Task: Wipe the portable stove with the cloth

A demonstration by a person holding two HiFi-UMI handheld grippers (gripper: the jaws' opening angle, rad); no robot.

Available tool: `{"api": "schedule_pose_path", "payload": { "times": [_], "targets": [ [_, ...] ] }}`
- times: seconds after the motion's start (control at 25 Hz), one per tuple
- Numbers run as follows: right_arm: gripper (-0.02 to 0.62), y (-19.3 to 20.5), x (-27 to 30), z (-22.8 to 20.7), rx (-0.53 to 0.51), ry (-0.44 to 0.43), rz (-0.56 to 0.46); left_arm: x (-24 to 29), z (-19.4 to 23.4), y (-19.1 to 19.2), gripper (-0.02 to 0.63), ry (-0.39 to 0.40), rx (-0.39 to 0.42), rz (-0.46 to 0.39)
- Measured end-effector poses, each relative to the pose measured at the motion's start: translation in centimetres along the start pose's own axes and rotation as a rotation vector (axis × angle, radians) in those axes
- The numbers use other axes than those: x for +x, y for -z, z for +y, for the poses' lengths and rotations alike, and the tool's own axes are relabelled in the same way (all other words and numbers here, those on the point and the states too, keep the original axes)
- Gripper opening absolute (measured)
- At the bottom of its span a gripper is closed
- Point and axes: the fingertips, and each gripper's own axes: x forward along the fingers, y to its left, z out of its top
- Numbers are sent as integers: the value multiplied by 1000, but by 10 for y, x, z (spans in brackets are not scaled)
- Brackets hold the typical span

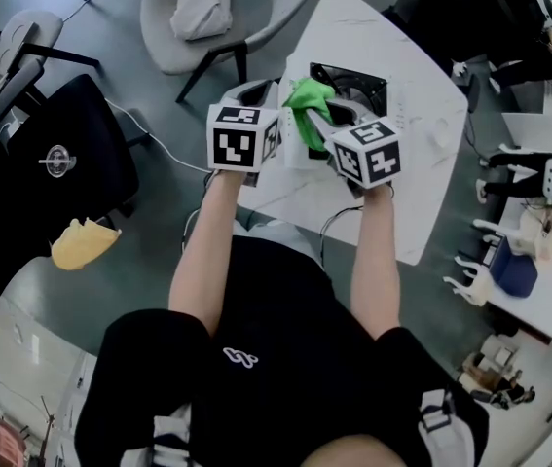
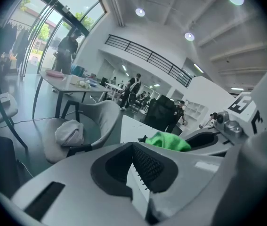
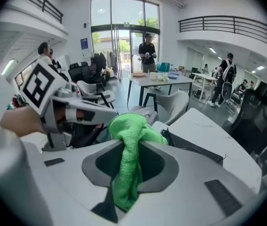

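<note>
Cloth [image 3: 132, 126] in right claw [image 3: 128, 171]

A white table [image 1: 426, 188] (faintly veined) carries the black portable stove [image 1: 361, 86].

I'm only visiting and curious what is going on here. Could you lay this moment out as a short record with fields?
Who: a person with a gripper in each hand
Right gripper: shut on the green cloth
Left gripper: jaws closed on a white slotted edge, apparently the stove's
Stove: on the white table, black grate showing
Cloth position: bunched at the stove's near side; contact cannot be told
</note>
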Motion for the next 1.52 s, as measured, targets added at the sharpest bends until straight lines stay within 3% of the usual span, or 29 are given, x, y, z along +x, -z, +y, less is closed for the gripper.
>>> {"api": "schedule_pose_path", "payload": {
  "times": [0.12, 0.36, 0.52, 0.8, 1.08, 1.16, 1.28, 1.4, 1.52],
  "targets": [
    [71, -22, -9, -10, 9, 10, -51, 5, 0, -4, -5, 10, -4, 1],
    [71, -20, 35, -35, -92, 68, 36, 12, 0, -8, -5, 27, -5, 0],
    [72, -25, 60, -50, -137, 144, 19, 13, 3, -16, -5, 28, -27, -11],
    [72, -60, 53, -83, -38, 254, -120, 17, 9, -19, -5, 42, -25, -11],
    [72, -82, 19, -124, 195, 294, -279, 25, 14, -13, -5, 39, -59, 4],
    [72, -86, 9, -133, 195, 312, -306, 29, 8, -11, -5, 47, -58, -4],
    [72, -76, 12, -146, 106, 326, -222, 32, -1, -10, -5, 54, -45, -8],
    [72, -50, 26, -147, 20, 267, -85, 29, -14, -7, -5, 96, -58, 3],
    [72, -32, 43, -139, -30, 207, -14, 25, -12, -10, -5, 97, -99, 3]
  ]
}}
